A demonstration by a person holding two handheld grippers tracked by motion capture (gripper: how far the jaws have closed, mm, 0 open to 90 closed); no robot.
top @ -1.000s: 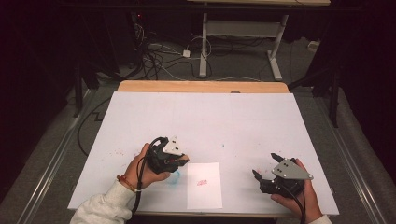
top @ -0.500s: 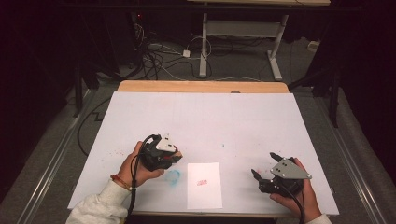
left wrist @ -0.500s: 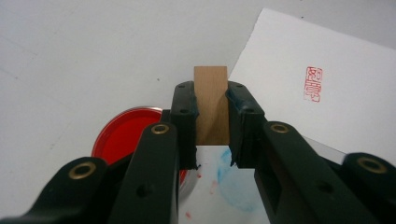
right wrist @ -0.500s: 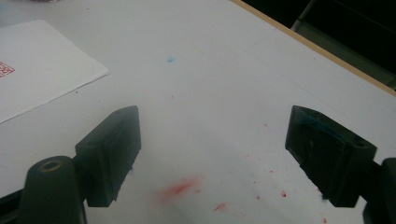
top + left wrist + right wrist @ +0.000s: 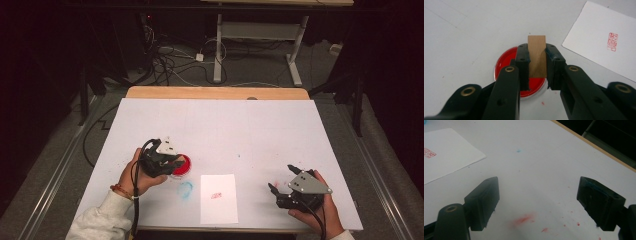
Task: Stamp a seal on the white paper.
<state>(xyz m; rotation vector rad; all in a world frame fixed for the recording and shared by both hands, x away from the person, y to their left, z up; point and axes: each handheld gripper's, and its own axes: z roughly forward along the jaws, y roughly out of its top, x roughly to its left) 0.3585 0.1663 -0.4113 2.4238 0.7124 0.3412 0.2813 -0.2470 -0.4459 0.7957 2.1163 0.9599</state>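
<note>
My left gripper [image 5: 537,47] is shut on a small wooden stamp block [image 5: 537,41], which sticks out past the jaw tips. Right under it lies a round red ink pad [image 5: 504,65]; I cannot tell whether the block touches the ink. From above, the left gripper [image 5: 167,162] sits at the table's front left with the ink pad [image 5: 184,165] at its tip. A white paper slip [image 5: 218,200] with a red seal print [image 5: 216,195] lies to its right. My right gripper [image 5: 280,176] rests at the front right, open and empty [image 5: 542,195].
A blue smear [image 5: 185,189] marks the white table cover [image 5: 225,130] between pad and paper. Red ink spots [image 5: 524,219] lie under the right gripper. A wooden strip [image 5: 215,92] edges the far side. Cables and a desk frame are on the floor beyond.
The left gripper has moved left and a little farther back, off the blue smear beside the paper, to the red ink pad. The right gripper has stayed where it was.
</note>
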